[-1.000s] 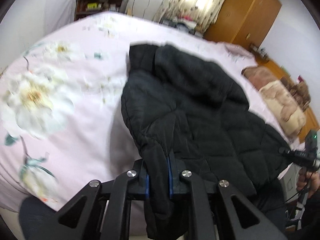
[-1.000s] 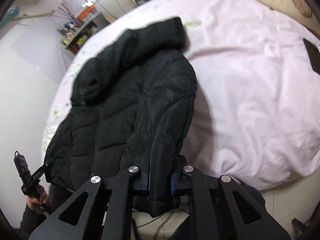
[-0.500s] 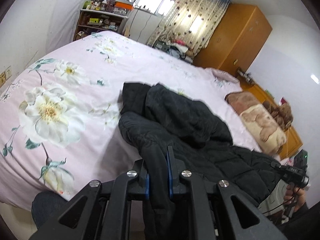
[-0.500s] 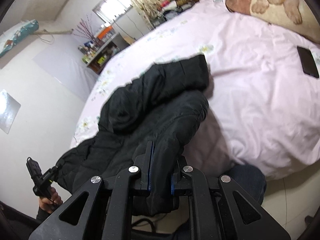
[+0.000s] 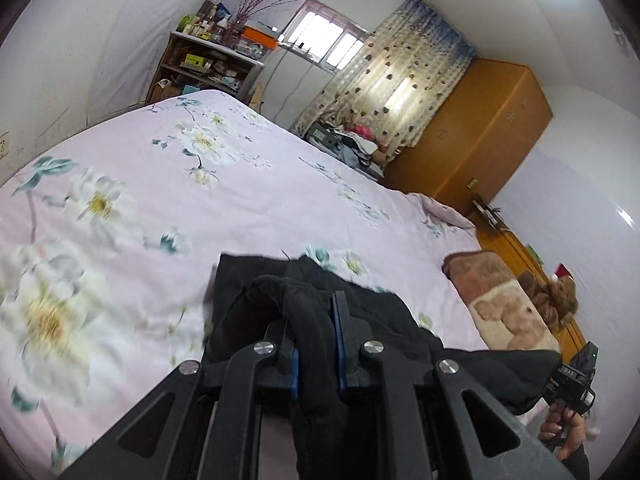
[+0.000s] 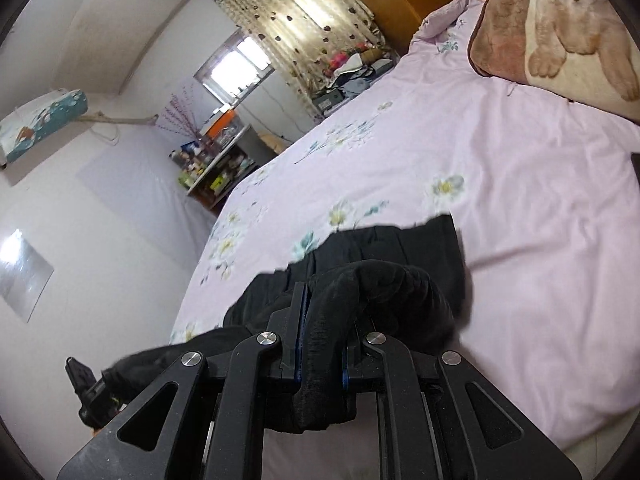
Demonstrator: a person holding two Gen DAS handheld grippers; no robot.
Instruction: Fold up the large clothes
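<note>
A large black padded jacket lies at the near edge of the pink flowered bed. My left gripper is shut on a bunched fold of the jacket's near hem, which drapes over the fingers. My right gripper is shut on another fold of the same jacket, held up near the bed's edge. The far end of the jacket rests flat on the bed. The right gripper also shows at the right edge of the left wrist view, and the left gripper at the lower left of the right wrist view.
A brown and cream folded blanket lies at the bed's right side, also in the right wrist view. A shelf with clutter, a curtain and a wooden wardrobe stand beyond the bed.
Both grippers have tilted upward and pulled the jacket's near edge back and up. The jacket looks shorter and more bunched, and more of the room and bed shows.
</note>
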